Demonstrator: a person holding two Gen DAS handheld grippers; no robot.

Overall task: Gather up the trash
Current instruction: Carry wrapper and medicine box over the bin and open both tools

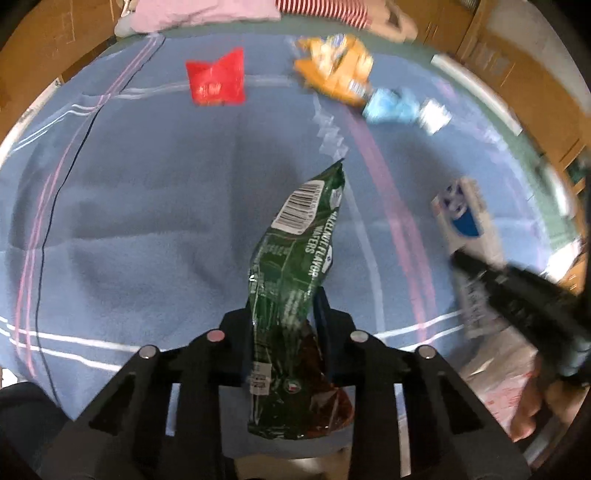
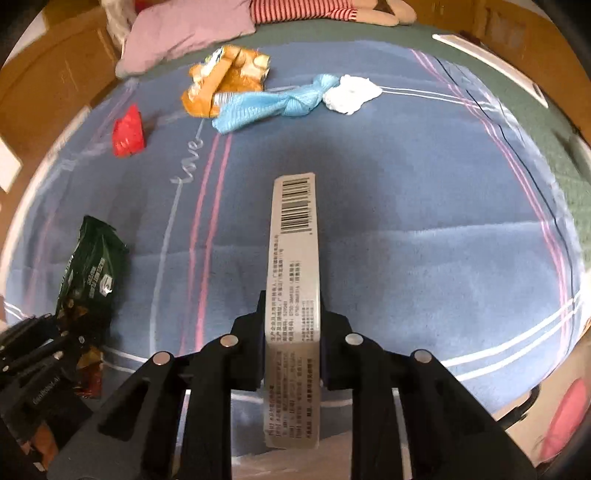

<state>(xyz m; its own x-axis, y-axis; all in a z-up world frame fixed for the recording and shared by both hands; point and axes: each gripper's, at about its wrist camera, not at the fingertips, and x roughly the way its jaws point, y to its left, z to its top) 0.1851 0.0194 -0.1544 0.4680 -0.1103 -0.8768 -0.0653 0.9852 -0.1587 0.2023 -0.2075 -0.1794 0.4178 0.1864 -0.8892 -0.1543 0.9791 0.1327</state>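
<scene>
My left gripper (image 1: 286, 310) is shut on a green snack wrapper (image 1: 295, 251), which sticks up and forward between its fingers above a blue blanket (image 1: 147, 221). The right wrist view shows that wrapper (image 2: 92, 273) and the left gripper (image 2: 33, 350) at the lower left. My right gripper (image 2: 293, 314) is shut on a long grey carton with a barcode (image 2: 295, 251), held on edge. In the left wrist view the carton (image 1: 465, 221) and the right gripper (image 1: 517, 291) appear blurred at the right.
Farther back on the blanket lie a red wrapper (image 2: 127, 133), an orange wrapper (image 2: 225, 81), a blue cloth (image 2: 273, 103) and a white crumpled tissue (image 2: 351, 92). A pink pillow (image 2: 184, 33) lies at the far edge. Brown cardboard (image 1: 55, 37) lines the sides.
</scene>
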